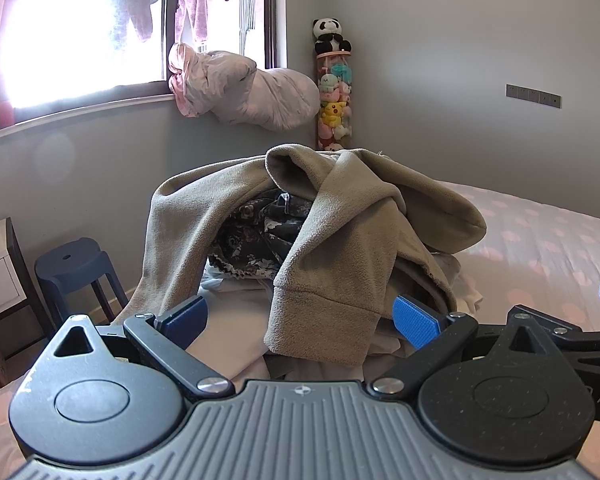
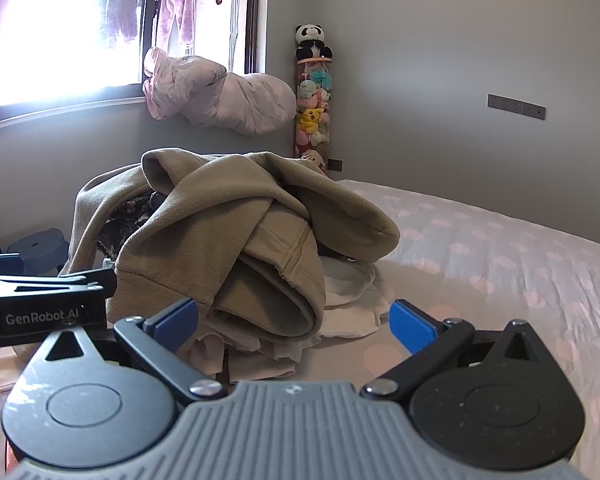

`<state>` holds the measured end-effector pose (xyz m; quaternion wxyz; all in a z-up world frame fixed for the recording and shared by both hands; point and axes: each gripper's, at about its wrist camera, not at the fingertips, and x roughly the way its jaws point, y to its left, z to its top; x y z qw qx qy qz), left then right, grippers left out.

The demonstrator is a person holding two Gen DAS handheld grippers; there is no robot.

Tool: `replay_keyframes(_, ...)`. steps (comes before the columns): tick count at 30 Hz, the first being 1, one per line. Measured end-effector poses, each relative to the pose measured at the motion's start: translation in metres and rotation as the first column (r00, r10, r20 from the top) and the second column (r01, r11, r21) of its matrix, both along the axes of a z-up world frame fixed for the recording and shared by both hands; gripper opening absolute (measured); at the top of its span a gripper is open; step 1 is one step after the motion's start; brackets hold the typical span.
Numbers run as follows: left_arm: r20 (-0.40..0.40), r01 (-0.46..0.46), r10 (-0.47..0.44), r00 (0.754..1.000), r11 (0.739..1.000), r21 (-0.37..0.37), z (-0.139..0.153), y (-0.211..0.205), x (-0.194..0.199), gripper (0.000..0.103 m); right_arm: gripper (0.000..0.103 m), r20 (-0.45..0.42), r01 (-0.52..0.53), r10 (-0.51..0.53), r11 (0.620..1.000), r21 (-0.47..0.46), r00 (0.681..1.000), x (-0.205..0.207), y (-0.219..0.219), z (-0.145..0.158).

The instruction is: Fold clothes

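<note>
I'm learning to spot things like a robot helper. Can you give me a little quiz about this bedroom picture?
1. True or false: both the left gripper and right gripper are open.
2. What tops the clothes pile: A) tan fleece top, B) red towel, C) blue jeans?
3. Fill in: the toy on the plush-filled tube is a ____.

Key: 1 true; 2 A; 3 panda.

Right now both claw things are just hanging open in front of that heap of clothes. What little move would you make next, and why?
Probably ease the left gripper forward and close it on the cuff of the tan fleece top. That cuff hangs right between its open fingers, and the top drapes over the rest of the pile, so it should lift off first. The right gripper is open too, facing the rolled hem.
</note>
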<state>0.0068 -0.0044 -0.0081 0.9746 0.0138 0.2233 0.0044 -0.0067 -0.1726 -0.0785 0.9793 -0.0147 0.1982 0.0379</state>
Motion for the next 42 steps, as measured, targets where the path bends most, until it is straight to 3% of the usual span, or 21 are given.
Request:
replay_keyframes(10, -0.022, -0.012, 0.012, 1.000, 1.000, 0.023, -0.006, 0.001, 0.009, 0.102, 0.102, 0.031, -0.037, 0.037, 0.999, -0.009, 0.999, 0.006, 0.005, -0.007)
replay_keyframes(21, -0.073, -0.002, 0.006, 0.997, 0.998, 0.061, -0.012, 0.010, 0.042, 0.101, 0.098, -0.009, -0.130, 0.130, 0.992, 0.010, 0.992, 0.046, 0.013, -0.009)
replay_keyframes(27, -0.096, -0.038, 0.046, 0.994, 0.996, 0.078, -0.006, 0.038, 0.075, 0.101, 0.082, -0.040, -0.193, 0.195, 0.980, 0.042, 0.980, 0.085, 0.026, -0.006)
replay_keyframes(33, -0.084, -0.003, 0.011, 0.996, 0.995, 0.095, 0.008, 0.069, 0.118, 0.099, 0.082, -0.058, -0.265, 0.272, 0.959, 0.102, 0.961, 0.133, 0.049, 0.005)
replay_keyframes(36, -0.089, 0.021, -0.017, 0.996, 0.999, 0.044, 0.012, 0.088, 0.144, 0.099, 0.082, -0.053, -0.295, 0.303, 0.947, 0.125, 0.952, 0.156, 0.064, 0.013)
replay_keyframes(42, -0.139, 0.055, -0.044, 0.989, 0.995, 0.077, 0.001, 0.097, 0.192, 0.097, 0.084, -0.083, -0.282, 0.297, 0.946, 0.159, 0.951, 0.202, 0.085, 0.016)
